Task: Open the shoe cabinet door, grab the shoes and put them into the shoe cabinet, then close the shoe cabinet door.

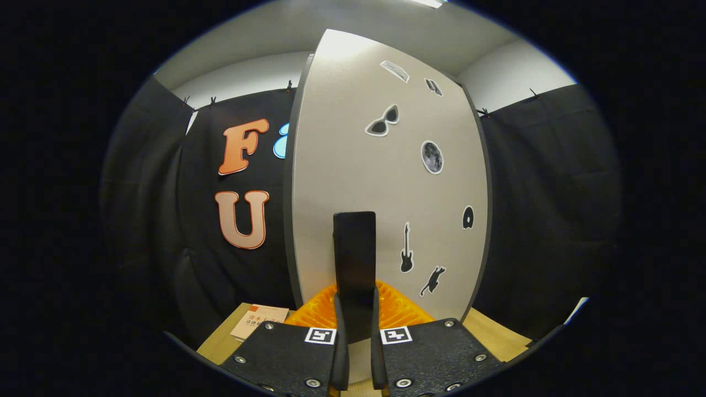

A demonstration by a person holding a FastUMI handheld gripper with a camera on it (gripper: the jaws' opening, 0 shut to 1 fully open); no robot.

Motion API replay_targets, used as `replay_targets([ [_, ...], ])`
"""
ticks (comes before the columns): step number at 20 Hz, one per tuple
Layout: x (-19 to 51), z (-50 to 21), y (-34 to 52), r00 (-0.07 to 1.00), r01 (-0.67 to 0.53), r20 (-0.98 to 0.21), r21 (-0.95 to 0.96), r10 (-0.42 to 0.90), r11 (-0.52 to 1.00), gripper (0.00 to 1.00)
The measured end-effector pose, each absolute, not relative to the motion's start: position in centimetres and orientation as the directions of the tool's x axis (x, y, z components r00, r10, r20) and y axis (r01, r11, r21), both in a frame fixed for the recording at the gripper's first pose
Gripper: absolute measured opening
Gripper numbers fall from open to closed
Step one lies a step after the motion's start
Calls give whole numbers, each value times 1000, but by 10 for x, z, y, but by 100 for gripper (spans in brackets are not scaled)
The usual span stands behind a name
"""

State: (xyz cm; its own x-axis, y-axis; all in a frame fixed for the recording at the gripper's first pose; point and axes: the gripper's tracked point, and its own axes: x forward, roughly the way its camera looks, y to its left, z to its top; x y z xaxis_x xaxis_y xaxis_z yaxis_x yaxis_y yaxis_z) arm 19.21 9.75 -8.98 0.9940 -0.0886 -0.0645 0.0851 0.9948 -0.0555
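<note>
- Gripper view: the gripper sits nearest, its 2 fingers drawn close together with a narrow gap left between them.
- A dark flat handle rises upright from between the fingers and stands against the door. Its lower end sits in the gap, and both fingers seem to press on its sides, so the gripper looks clamped on the handle.
- Each finger base carries 1 square black-and-white marker on top, with round screws along the edges.
- Just ahead of the fingers, to both sides of the handle's foot, lies an orange ribbed item; what it is cannot be told.
- Left of the fingers and slightly ahead, a thin booklet lies flat on the wooden tabletop, which also shows to the right of the fingers.
- Directly ahead stands the shoe cabinet door, a pale grey panel with a dark edge, upright and facing the gripper.
- Stickers dot the door to the right of the handle: a guitar and a cat low down, a small disc farther right, a moon and sunglasses higher up, and 2 small ones near the top.
- Beyond the door on both sides hangs the booth's black cloth wall, with a white wall above it.
</note>
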Motion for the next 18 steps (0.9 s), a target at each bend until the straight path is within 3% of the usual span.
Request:
replay_targets([
  [18, 188, -85, 87, 992, 110, -62, -54, -113, 992, 14],
])
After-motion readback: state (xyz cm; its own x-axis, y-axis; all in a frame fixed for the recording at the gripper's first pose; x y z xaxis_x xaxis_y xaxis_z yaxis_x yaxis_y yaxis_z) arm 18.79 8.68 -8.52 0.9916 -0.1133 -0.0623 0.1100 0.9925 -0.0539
